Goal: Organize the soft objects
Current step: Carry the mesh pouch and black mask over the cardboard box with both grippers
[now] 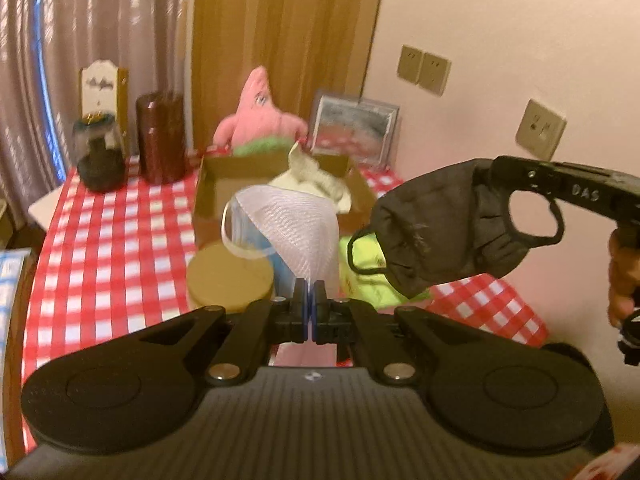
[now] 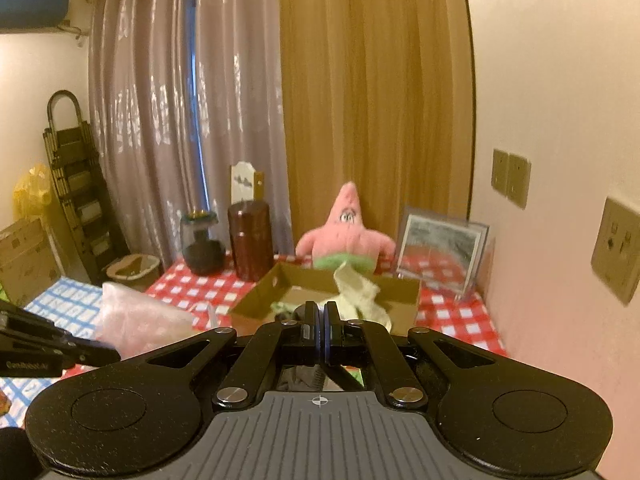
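Left claw [image 1: 309,292] is pinched shut on a white mesh mask [image 1: 296,216], which stands up from the fingertips with its ear loop drooping left. Right claw [image 1: 486,172] comes in from the right of the left claw and pinches a black mask [image 1: 432,236] by its edge; in its own view the right claw's fingers are pressed together, cloth hidden beneath them.

Box [image 1: 276,184], open cardboard, sits just ahead of both claws on the checked tabletop [image 1: 100,240], with a cream cloth [image 1: 320,180] already draped inside at its right. Pink plush [image 1: 260,112] stands behind the box. A round tan lid [image 1: 230,276] and a yellow-green item [image 1: 368,276] lie under the claws, short of the box.

Step looks like dropping both masks into the box. To do it well: carry each mask forward past the near wall before letting go, since limp fabric snags on the rim. Lower into the free left half, then spread the fingers. Keep claws apart so loops don't tangle.
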`<state>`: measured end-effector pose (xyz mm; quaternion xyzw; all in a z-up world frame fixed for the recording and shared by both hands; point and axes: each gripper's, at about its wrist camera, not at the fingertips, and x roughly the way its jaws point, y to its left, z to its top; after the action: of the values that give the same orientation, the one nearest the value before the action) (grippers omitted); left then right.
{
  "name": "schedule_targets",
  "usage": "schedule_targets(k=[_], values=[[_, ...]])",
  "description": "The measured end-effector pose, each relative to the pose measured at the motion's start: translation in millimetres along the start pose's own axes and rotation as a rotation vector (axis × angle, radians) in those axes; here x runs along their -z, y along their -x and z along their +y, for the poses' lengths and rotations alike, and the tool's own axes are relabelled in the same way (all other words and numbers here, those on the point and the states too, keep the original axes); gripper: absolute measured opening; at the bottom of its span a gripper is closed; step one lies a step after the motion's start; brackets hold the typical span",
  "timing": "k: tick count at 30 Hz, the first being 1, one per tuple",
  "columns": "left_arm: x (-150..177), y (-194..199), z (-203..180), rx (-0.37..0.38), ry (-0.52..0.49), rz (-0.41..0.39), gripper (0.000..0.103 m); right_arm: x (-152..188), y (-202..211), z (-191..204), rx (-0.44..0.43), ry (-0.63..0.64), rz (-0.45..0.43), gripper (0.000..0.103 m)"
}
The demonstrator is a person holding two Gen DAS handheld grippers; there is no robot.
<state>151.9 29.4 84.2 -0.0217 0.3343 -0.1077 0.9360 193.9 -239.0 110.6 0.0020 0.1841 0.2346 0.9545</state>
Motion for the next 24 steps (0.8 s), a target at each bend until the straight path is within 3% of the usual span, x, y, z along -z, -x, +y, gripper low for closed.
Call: schedule_targets(k=[10, 17, 24], values=[[-65, -27, 4, 0.058, -0.042, -0.01, 0.0, -29, -24, -22, -0.009, -0.004, -0.017, 0.002], [-117, -79, 24, 0.078, -0.043, 0.013, 0.001, -54, -62, -45, -0.015, -0.002, -0.026, 0.002], [-157, -137, 44, 0.048, -0.051, 0.025, 0.001, -73, -121, -66, -0.021, -0.006, -0.014, 0.002]])
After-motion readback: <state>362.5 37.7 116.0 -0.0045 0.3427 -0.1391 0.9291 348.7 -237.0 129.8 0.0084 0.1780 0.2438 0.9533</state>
